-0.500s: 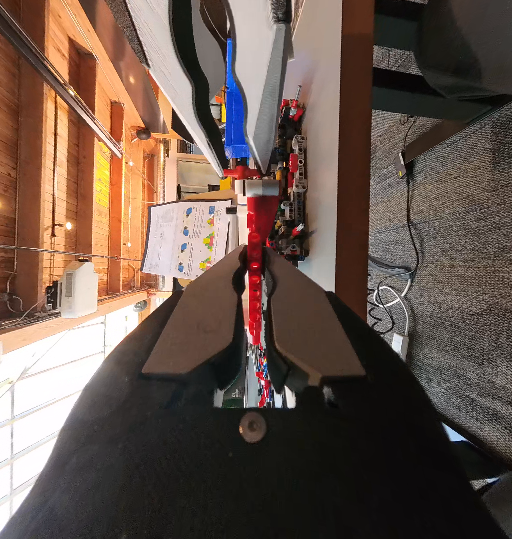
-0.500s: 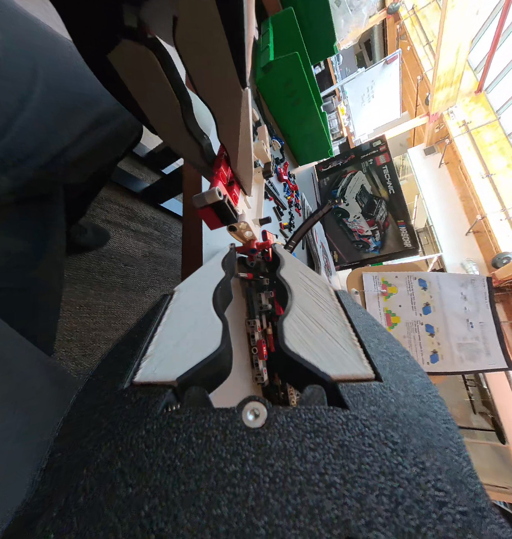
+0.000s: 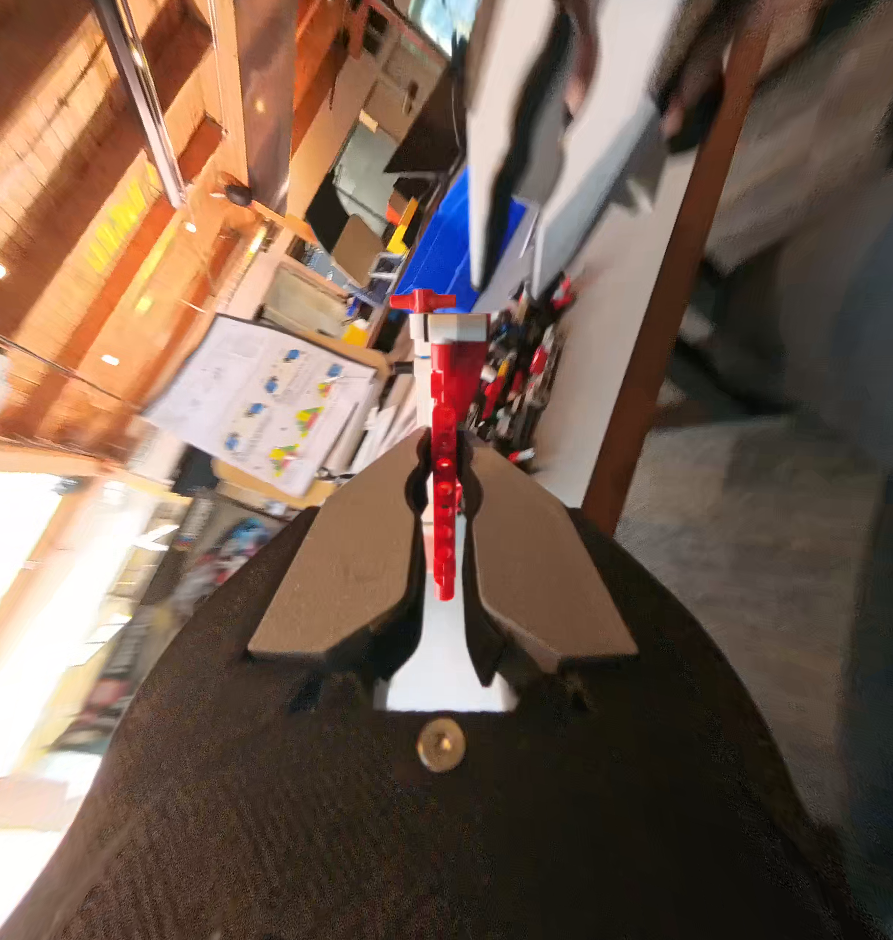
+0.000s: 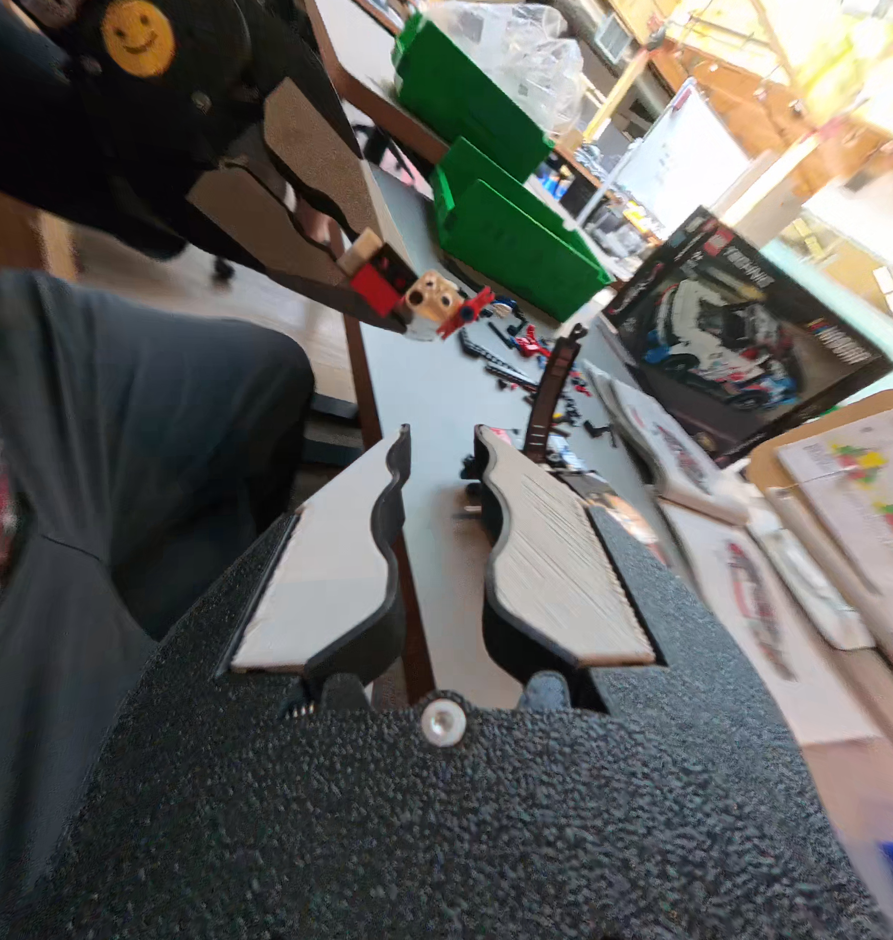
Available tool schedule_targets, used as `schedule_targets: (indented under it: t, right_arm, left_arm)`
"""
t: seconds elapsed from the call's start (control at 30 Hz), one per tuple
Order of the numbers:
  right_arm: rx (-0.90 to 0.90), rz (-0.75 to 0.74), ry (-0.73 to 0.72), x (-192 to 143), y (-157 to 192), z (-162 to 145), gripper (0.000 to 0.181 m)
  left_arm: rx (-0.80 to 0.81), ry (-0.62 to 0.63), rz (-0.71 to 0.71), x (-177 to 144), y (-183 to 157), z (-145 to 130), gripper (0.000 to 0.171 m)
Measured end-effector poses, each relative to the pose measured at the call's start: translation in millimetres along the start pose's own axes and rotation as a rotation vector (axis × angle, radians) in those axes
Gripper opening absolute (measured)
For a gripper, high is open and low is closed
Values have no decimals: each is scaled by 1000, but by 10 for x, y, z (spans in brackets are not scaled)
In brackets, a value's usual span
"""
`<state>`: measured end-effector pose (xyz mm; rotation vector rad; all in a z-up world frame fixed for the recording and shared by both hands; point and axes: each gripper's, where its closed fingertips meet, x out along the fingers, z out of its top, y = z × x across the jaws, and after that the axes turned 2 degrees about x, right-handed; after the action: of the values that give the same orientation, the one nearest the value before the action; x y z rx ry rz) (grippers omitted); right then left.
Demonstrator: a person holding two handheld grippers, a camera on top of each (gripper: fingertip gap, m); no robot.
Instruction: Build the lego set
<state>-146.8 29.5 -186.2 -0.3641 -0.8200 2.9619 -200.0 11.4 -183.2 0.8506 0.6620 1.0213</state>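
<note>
1. Left gripper [image 3: 445, 447]: tan-faced fingers pinched on the red perforated beam of a small lego sub-assembly [image 3: 447, 407]. The beam runs back between the fingers; the assembly's wider red body, a white-and-grey block and a red cross-shaped connector project past the tips. Held in the air, clear of the table.
2. Same sub-assembly, right wrist view [image 4: 409, 292]: seen end-on at the tips of the left gripper [image 4: 363, 274], upper left, above the table edge. Red block, tan piece and a red-and-blue connector face the camera.
3. Right gripper [image 4: 442, 442]: grey-faced fingers spread apart with only bare tabletop showing between them; nothing held.
4. White table [image 4: 434, 386] with dark brown edge: bears all loose stock.
5. Loose lego pieces [image 4: 526, 351]: black, red and blue parts scattered mid-table, beyond the right gripper's tips. Blurred in the left wrist view [image 3: 515, 376].
6. Curved dark lego piece [image 4: 551, 391]: stands up from the table, just past the right-hand finger.
7. Lego set box [image 4: 739, 346]: dark, with a race car picture, propped at the far side.
8. Instruction booklets [image 4: 678, 463]: lying flat near the box.
9. Green bins [image 4: 510, 224]: two, at the far end.
10. Printed sheet with coloured brick diagrams [image 3: 266, 402]: on a board, right of the booklets.
11. Yellow smiley sticker [image 4: 138, 36]: on the left gripper's black body.
</note>
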Motion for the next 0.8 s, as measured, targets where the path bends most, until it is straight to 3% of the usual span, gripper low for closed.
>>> schedule_targets:
  t: [0.13,0.27,0.33,0.5,0.6,0.63,0.67,0.8]
  right_arm:
    - [221,99,-73,24,56,65,30]
    - [390,179,-223,-5,99,401,35]
    - [434,213,-262,-29,115,537,36]
    - [499,324,-254,-50,253,617,28]
    - [578,414,-222,-14,363,601,36]
    - [588,451,-207,-14,416,582,28]
    - [586,488,-193,-23,470,562,14]
    - [592,504,-87,-8,486,413,11]
  left_arm:
    - [-425,-241,-158,-112,71,333,5]
    - [-938,-585,-335,-291,228,714,5]
    - [-1113,-702,-431,-333,204,801,5]
    - [-1294,-803,-493,-302,157,828,5]
    - [-1372,-844,-504,-268,108,861,5]
    - [-1389,-857,-509,-261,103,874,5]
    - [-1401,-856,-516,-246,85,880,5]
    - [-1308,-758,-517,-168,-19,807,7]
